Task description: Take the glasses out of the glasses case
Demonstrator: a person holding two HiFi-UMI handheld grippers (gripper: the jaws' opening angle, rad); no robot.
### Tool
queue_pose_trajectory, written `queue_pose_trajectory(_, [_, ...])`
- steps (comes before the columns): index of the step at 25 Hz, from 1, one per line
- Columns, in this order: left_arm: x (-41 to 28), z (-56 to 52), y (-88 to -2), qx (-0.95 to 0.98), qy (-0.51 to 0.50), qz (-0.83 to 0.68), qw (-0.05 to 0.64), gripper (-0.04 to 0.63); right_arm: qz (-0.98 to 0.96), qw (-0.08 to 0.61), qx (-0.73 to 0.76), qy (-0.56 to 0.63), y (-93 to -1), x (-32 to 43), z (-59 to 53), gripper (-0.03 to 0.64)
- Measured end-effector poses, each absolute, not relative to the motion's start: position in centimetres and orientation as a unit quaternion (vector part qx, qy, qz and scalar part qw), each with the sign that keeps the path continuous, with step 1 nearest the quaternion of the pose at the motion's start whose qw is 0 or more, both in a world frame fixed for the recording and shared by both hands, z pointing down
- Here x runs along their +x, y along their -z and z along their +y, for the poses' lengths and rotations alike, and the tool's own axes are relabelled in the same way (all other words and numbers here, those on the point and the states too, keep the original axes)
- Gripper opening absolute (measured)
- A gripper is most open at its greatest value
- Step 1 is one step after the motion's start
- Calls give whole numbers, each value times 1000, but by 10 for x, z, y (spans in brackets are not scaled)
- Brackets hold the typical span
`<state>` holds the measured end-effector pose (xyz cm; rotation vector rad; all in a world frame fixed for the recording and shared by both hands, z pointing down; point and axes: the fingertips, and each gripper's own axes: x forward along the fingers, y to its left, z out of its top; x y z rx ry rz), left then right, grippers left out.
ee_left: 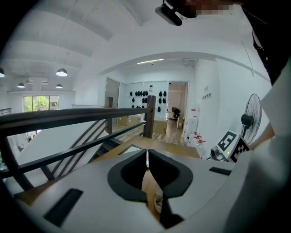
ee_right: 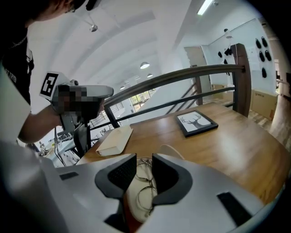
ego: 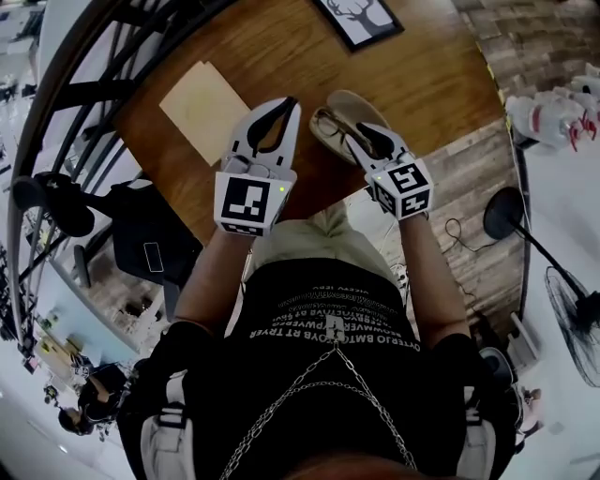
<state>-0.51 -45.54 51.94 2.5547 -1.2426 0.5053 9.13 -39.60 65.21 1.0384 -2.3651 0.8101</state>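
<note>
An open cream glasses case (ego: 345, 105) lies on the wooden table (ego: 422, 75), with thin-rimmed glasses (ego: 330, 127) inside it. My right gripper (ego: 367, 139) hangs just above the case, on its near side. In the right gripper view its jaws (ee_right: 144, 166) stand open, apart from the glasses (ee_right: 144, 191) that show through the gap, the case lid (ee_right: 170, 150) behind them. My left gripper (ego: 286, 105) is just left of the case, shut with nothing in it; its jaw tips (ee_left: 146, 159) meet.
A beige book (ego: 202, 108) lies left of the grippers on the table. A black framed deer picture (ego: 361, 19) sits at the table's far side. A dark railing (ee_right: 182, 75) runs behind the table. A standing fan (ego: 562, 291) is on the floor at the right.
</note>
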Motion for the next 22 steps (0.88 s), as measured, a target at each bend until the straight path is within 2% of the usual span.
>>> queue_pose_trajectory(13, [-11,-463,-553,873,-183,-424,155,37,-833,291,356,-307,-722,90,-391,112])
queue_pose_trajectory(22, [0,-456,-573,875,-183,-412,178,37,-824,344,352,-281,-741,89,-390,72])
